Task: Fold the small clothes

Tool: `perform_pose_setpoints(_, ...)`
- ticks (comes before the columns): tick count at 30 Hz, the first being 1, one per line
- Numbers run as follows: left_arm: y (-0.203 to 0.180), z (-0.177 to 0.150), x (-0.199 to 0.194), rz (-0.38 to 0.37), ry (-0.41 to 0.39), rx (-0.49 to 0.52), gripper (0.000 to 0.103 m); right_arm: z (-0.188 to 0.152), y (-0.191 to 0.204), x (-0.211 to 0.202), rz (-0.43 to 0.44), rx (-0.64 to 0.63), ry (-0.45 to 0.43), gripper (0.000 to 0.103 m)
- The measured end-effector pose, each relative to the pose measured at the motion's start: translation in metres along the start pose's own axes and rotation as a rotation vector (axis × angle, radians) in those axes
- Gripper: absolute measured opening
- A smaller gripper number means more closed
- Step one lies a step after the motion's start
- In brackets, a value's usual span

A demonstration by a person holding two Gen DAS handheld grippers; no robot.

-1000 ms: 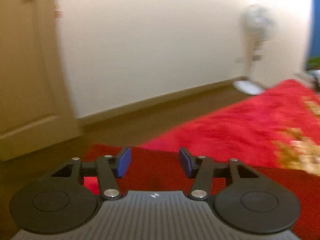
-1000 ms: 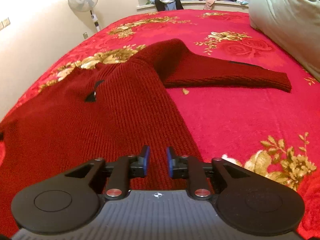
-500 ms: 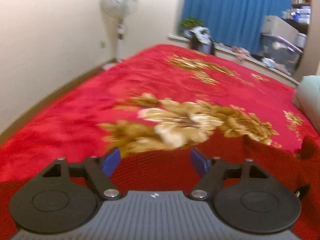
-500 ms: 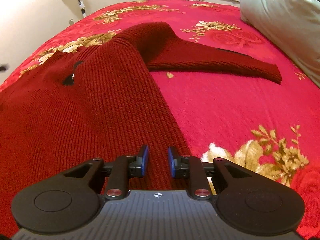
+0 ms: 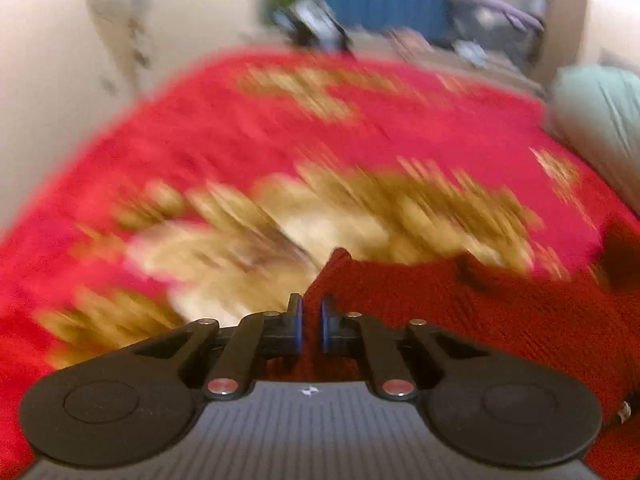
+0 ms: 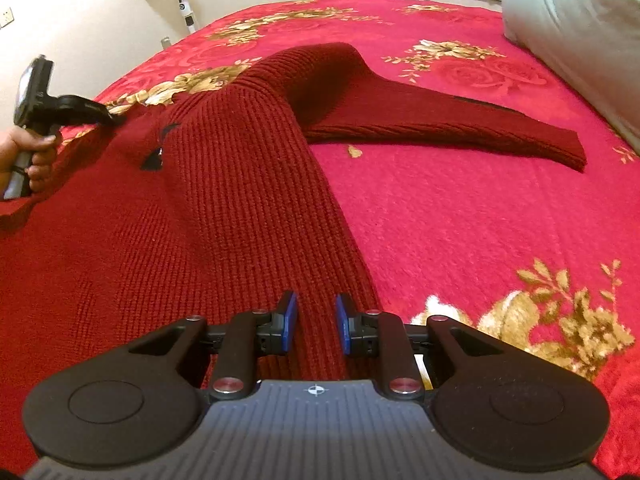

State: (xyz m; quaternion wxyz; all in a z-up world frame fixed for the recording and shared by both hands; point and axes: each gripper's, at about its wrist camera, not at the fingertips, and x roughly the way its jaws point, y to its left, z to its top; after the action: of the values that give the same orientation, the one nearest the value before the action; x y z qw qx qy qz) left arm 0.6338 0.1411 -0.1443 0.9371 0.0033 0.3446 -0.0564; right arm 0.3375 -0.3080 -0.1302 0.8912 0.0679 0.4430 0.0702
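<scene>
A: Left wrist view, blurred. Left gripper pads nearly together, clamped on a raised peak of the dark red sweater.

B: Right wrist: right gripper pads apart w/ a narrow gap, a sweater rib between them; can't tell if pinched. Sweater spread on the red floral bedspread, one sleeve stretched to the right.

A: Hand pose?

B: Left hand fisted round its handle at the sweater's far-left edge, gripper level.

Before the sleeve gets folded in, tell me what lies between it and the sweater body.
Nothing visible does. The sleeve lies flat on the bedspread, stretched out to the right, and only bare bedspread with one small pale fleck separates it from the sweater body. The pillow sits beyond it.
</scene>
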Motion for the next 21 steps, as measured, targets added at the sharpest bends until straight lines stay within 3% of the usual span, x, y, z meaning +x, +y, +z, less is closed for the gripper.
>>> perform_pose_setpoints(2,0.016,0.003,-0.014,0.092,-0.067,-0.060,0.010,0.001,-0.001,-0.001,0.016,0.005,-0.002,0.023)
perform_pose_setpoints(4,0.004,-0.005,-0.015,0.185,-0.035,0.039,0.017,0.001,-0.003,-0.002,0.041,0.023,-0.004,0.023)
perform_pose_setpoints(5,0.000,-0.006,-0.016,0.186,0.012,0.056,0.033,0.002,-0.004,-0.003,0.049,0.034,-0.006,0.023)
perform_pose_setpoints(6,-0.007,-0.007,-0.027,0.177,0.024,0.071,0.035,0.003,-0.005,-0.004,0.052,0.046,-0.009,0.023)
perform_pose_setpoints(7,-0.012,-0.008,-0.047,0.182,-0.022,0.089,0.035,0.004,-0.007,-0.007,0.053,0.062,-0.021,0.023)
perform_pose_setpoints(9,-0.021,-0.012,-0.100,0.191,-0.114,0.103,0.051,0.007,-0.010,-0.014,0.046,0.081,-0.059,0.023)
perform_pose_setpoints(10,-0.022,-0.016,-0.124,0.182,-0.130,0.095,0.053,0.009,-0.014,-0.018,0.041,0.093,-0.088,0.022)
perform_pose_setpoints(12,-0.025,-0.032,-0.183,0.155,-0.170,0.065,0.062,0.012,-0.021,-0.026,0.026,0.134,-0.138,0.013)
perform_pose_setpoints(16,-0.025,-0.083,-0.272,0.108,-0.186,0.001,0.072,0.015,-0.039,-0.043,0.007,0.237,-0.230,0.013)
perform_pose_setpoints(18,-0.018,-0.117,-0.291,0.114,-0.178,-0.080,0.074,0.014,-0.044,-0.049,0.002,0.270,-0.266,0.014)
perform_pose_setpoints(20,-0.015,-0.145,-0.301,0.119,-0.165,-0.137,0.074,0.014,-0.049,-0.052,0.041,0.292,-0.276,0.022)
perform_pose_setpoints(21,-0.014,-0.156,-0.296,0.152,-0.125,-0.160,0.074,0.015,-0.051,-0.053,0.064,0.303,-0.279,0.025)
